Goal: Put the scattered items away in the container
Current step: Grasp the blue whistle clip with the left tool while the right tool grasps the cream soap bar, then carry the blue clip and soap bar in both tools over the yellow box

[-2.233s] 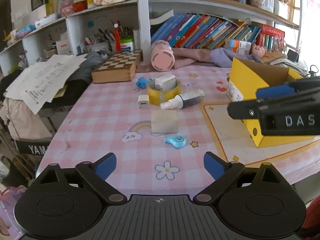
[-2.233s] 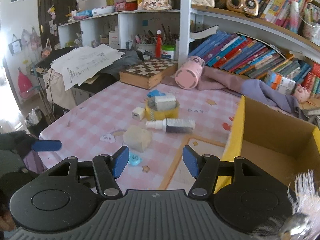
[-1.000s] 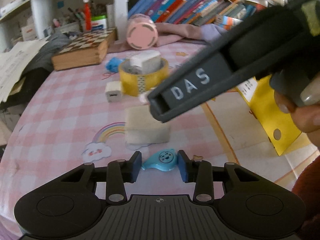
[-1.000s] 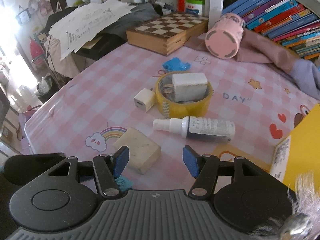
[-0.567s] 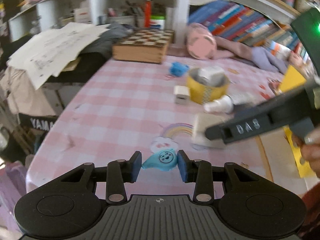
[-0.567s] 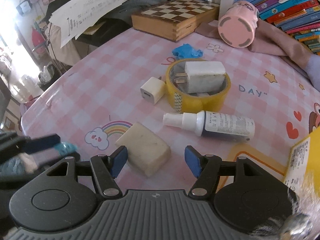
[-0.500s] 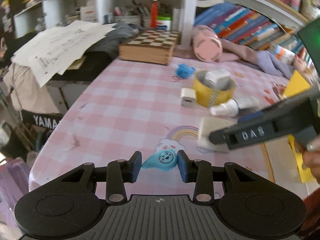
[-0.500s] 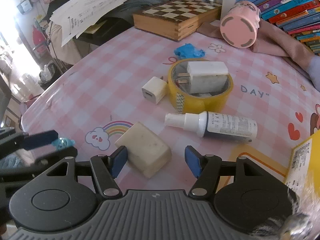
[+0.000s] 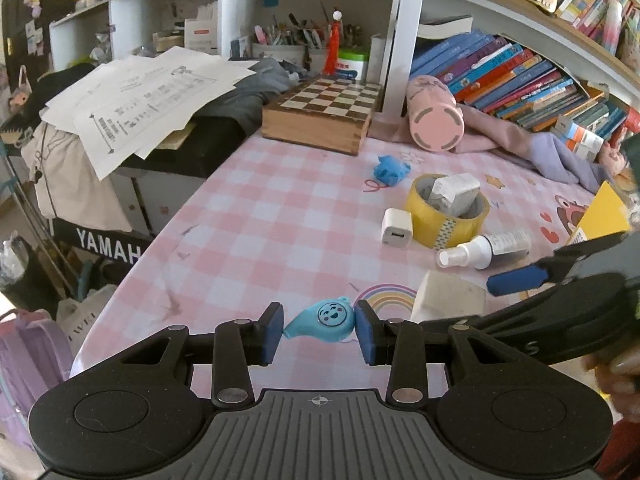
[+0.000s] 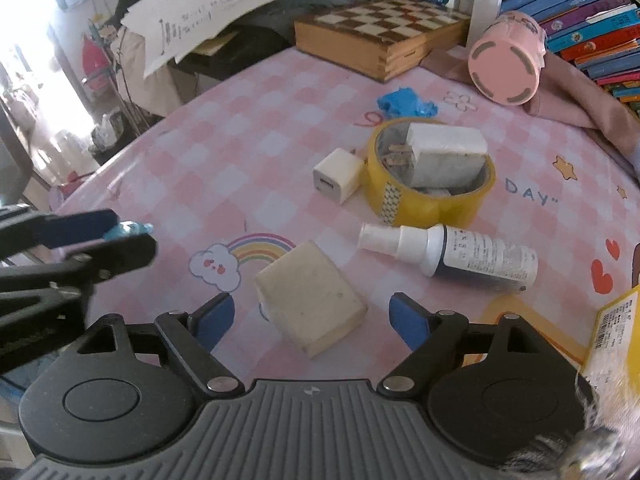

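Observation:
My left gripper [image 9: 319, 327] is shut on a small blue smiley-face toy [image 9: 325, 320] and holds it above the pink checked table [image 9: 280, 216]. It also shows at the left of the right wrist view [image 10: 124, 232]. My right gripper [image 10: 310, 316] is open, its fingers either side of a cream block [image 10: 310, 312]; in the left wrist view the block [image 9: 448, 300] lies under its blue fingertip [image 9: 516, 282]. A spray bottle [image 10: 452, 254], a yellow tape roll [image 10: 430, 176] holding a white charger, a small white plug cube [image 10: 338, 176] and a blue crumpled scrap [image 10: 406, 103] lie beyond. The yellow box [image 10: 616, 328] is at the right edge.
A wooden chess box [image 9: 324, 114] and a pink cylinder [image 9: 436, 118] on cloth stand at the back of the table. Bookshelves [image 9: 520, 80] rise behind. The table's left edge [image 9: 168, 240] drops to a keyboard case, papers and bags.
My left gripper closed on the blue toy, lifted it and drew back to the left. My right gripper moved in low over the cream block, still open.

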`<state>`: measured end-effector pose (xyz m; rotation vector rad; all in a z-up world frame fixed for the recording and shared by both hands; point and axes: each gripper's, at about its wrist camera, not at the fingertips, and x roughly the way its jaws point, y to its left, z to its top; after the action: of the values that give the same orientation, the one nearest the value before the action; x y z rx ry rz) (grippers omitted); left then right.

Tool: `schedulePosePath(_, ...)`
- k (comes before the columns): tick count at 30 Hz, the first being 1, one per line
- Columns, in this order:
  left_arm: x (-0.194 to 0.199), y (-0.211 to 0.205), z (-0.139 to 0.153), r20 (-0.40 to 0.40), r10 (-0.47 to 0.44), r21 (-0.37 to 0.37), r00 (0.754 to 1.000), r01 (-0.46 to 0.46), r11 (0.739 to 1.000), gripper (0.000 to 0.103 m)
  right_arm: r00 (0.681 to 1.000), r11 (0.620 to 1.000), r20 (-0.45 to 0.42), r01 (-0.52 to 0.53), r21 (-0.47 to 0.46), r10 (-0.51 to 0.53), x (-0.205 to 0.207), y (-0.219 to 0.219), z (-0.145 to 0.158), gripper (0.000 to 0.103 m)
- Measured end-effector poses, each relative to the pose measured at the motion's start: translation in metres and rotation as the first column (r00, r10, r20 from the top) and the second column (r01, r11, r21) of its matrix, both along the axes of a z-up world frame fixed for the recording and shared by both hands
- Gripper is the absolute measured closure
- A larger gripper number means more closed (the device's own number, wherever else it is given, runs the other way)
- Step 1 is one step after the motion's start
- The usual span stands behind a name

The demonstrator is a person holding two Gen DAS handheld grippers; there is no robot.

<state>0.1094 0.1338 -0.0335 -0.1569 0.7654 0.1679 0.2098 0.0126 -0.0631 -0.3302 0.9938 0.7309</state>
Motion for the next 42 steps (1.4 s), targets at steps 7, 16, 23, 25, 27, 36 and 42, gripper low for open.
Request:
schedulePosePath(7, -0.004, 0.005, 0.005, 0.008, 0.023, 0.002, 1.000, -0.023, 1.000, 0.066, 1.000, 1.000, -0.001, 0.009, -0.002, -0.009, 0.002, 0.004, -0.007, 0.046)
schedulePosePath(16, 0.001, 0.005, 0.010, 0.029, 0.011, -0.005, 1.000, -0.010, 1.000, 0.066, 0.999, 1.000, 0.035, -0.001, 0.020, 0.000, -0.001, -0.002, 0.001, 0.063)
schedulePosePath(23, 0.002, -0.001, 0.024, 0.071, -0.010, -0.006, 0.997, 0.010, 1.000, 0.066, 0.998, 0.998, 0.062, 0.009, 0.067, -0.013, -0.010, -0.016, 0.023, 0.063)
schedulePosePath(25, 0.001, -0.004, 0.029, 0.080, -0.023, -0.004, 0.997, 0.023, 1.000, 0.066, 0.997, 0.997, 0.078, 0.013, 0.080, -0.020, -0.014, -0.022, 0.030, 0.063)
schedulePosePath(27, 0.000, -0.008, 0.036, 0.093, -0.042, 0.001, 0.995, 0.042, 0.999, 0.066, 0.994, 0.995, 0.102, 0.021, 0.099, -0.031, -0.019, -0.030, 0.041, 0.063)
schedulePosePath(36, -0.016, -0.033, 0.066, 0.167, -0.118, 0.014, 0.979, 0.117, 0.993, 0.066, 0.981, 0.980, 0.156, 0.085, 0.180, -0.114, -0.039, -0.069, 0.082, 0.063)
schedulePosePath(42, -0.035, -0.050, 0.079, 0.195, -0.168, 0.013, 0.966, 0.169, 0.986, 0.066, 0.975, 0.976, 0.183, 0.090, 0.196, -0.127, -0.071, -0.093, 0.099, 0.063)
